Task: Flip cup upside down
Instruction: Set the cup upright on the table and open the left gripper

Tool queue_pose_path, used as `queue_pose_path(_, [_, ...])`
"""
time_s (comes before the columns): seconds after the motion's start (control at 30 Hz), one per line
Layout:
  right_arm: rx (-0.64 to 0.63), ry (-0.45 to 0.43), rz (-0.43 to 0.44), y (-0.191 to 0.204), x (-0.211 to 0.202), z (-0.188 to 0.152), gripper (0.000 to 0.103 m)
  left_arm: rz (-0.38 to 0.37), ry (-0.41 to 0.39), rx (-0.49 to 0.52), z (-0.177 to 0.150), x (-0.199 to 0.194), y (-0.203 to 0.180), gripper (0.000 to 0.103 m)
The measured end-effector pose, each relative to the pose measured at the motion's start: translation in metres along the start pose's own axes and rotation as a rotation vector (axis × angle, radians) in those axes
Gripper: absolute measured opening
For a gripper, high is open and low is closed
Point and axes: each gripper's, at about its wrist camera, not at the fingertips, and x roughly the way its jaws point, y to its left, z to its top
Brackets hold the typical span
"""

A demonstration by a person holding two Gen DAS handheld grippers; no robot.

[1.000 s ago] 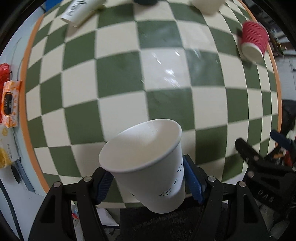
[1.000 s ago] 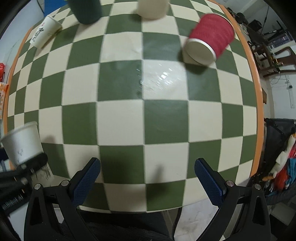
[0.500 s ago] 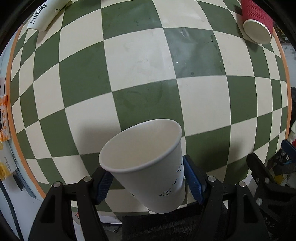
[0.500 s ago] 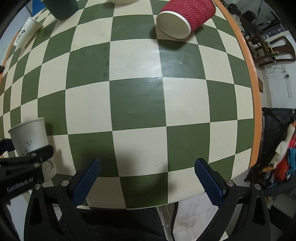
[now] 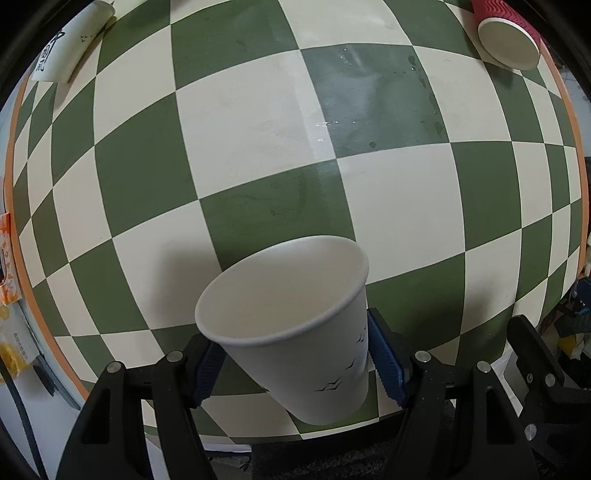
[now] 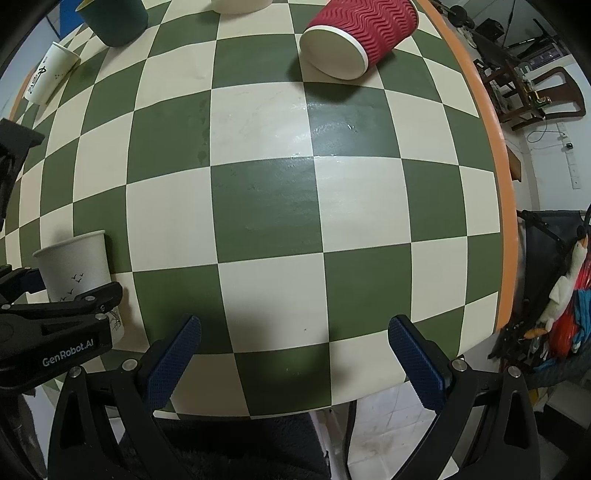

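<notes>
The cup [image 5: 295, 325] is clamped, mouth up, in the left gripper [image 5: 295, 365] above the table's [image 5: 258, 110] near edge; the right gripper [image 6: 293, 358] is held open, empty. The wrist should be rolled fully over before lowering.

Matt white paper cup [image 5: 295, 325] with smooth wall; ribbed red paper cup [image 6: 360, 35]; glossy, smooth checked table [image 6: 266, 206]; textured blue rubbery pads [image 6: 173, 363] on black plastic.
</notes>
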Motion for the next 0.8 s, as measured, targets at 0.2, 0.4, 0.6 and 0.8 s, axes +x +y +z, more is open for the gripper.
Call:
queue_pose_path(0.2, [0.005,-0.002,0.0,-0.002,-0.001,-0.001,0.103,0.01,-0.003,-0.022,-0.001,-0.005,-0.003,0.069])
queue_pose_path(0.4, [0.008,-0.011,0.01,-0.004,-0.003,0.0,0.103,-0.005,-0.026,-0.057,0.0,-0.021,0.001,0.071])
queue_pose_path(0.6, [0.008,-0.03,0.035,-0.005,-0.012,-0.001,0.103,-0.013,-0.086,-0.098,-0.017,-0.047,0.008,0.089])
queue_pose_path(0.8, [-0.05,-0.105,0.101,0.003,-0.044,-0.012,0.103,0.004,-0.196,-0.187,-0.064,-0.089,0.022,0.089])
